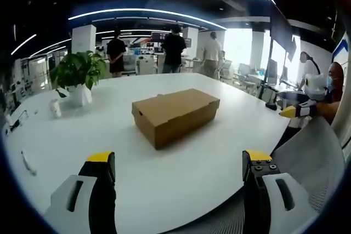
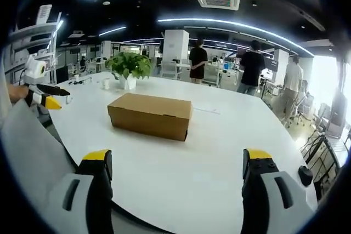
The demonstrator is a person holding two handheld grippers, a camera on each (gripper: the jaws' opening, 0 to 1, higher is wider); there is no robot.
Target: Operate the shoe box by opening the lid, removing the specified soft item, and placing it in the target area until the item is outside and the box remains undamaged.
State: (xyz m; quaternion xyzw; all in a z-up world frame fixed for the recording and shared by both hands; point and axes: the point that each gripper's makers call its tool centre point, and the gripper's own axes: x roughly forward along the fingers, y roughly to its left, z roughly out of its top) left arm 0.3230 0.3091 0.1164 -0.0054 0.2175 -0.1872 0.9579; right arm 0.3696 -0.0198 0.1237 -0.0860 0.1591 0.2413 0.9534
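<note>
A brown cardboard shoe box lies on the white worktop, near its middle, with its lid closed flat on top, so nothing of its contents can be seen. In the right gripper view the same shoe box lies with a long side turned toward the camera, and the lid's lip overhangs that side evenly.

The left claw is held above the near edge of the worktop, well short of the box, its two yellow-tipped jaws spread wide with nothing between them. The right claw is likewise released, jaws far apart and empty, and also well apart from the box. Each claw appears small at the edge of the other's view, yellow tip pointing toward the worktop.

A potted green plant in a white pot stands on the far side of the worktop, well apart from the box, with a small white cup near it. A thin white pen-like thing lies near the worktop's edge. Several people stand in the office behind. A grey mesh chair back sits at the worktop's edge.
</note>
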